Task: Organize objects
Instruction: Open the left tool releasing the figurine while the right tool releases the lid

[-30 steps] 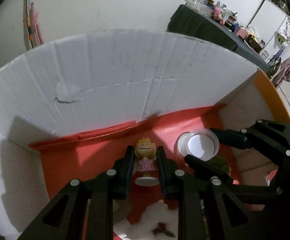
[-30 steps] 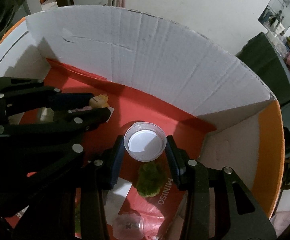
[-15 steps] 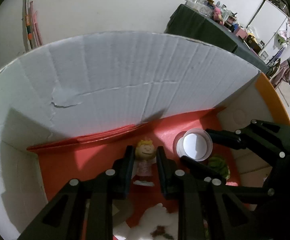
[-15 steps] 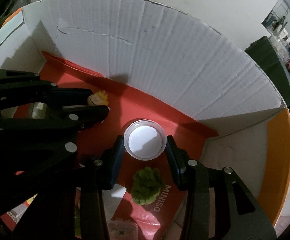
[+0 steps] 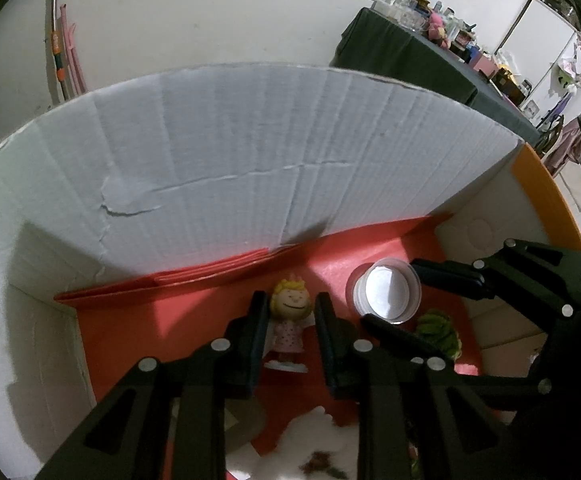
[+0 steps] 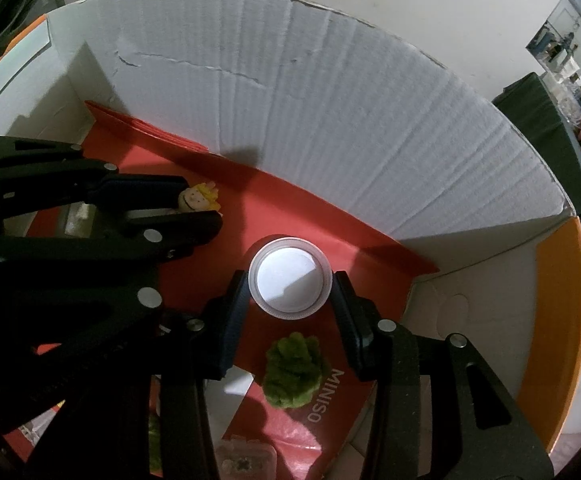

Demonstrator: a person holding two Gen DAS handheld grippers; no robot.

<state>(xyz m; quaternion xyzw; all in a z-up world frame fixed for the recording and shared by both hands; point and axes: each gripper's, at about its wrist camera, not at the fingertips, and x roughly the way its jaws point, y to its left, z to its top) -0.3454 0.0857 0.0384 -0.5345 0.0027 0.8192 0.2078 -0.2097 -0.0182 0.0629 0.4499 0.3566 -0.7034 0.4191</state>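
Observation:
A small blonde doll figure in a pink dress [image 5: 289, 322] is held upright between the fingers of my left gripper [image 5: 290, 312], above the red floor of a white cardboard box [image 5: 250, 160]. Its head also shows in the right wrist view [image 6: 196, 198]. My right gripper [image 6: 289, 286] is shut on a round white-lidded plastic jar [image 6: 289, 280], which also shows in the left wrist view [image 5: 386, 294]. Both grippers are side by side inside the box, the left one to the left of the right one.
A fuzzy green toy [image 6: 294, 370] lies on a red MINISO bag [image 6: 322, 392] below the jar. A small clear case [image 6: 246, 460] lies near the bottom edge. The box's tall white back wall [image 6: 330, 120] stands close ahead. An orange rim [image 6: 558, 320] curves at right.
Both grippers have risen a little with their objects, so the box floor and the green toy lie farther below. The grips are unchanged.

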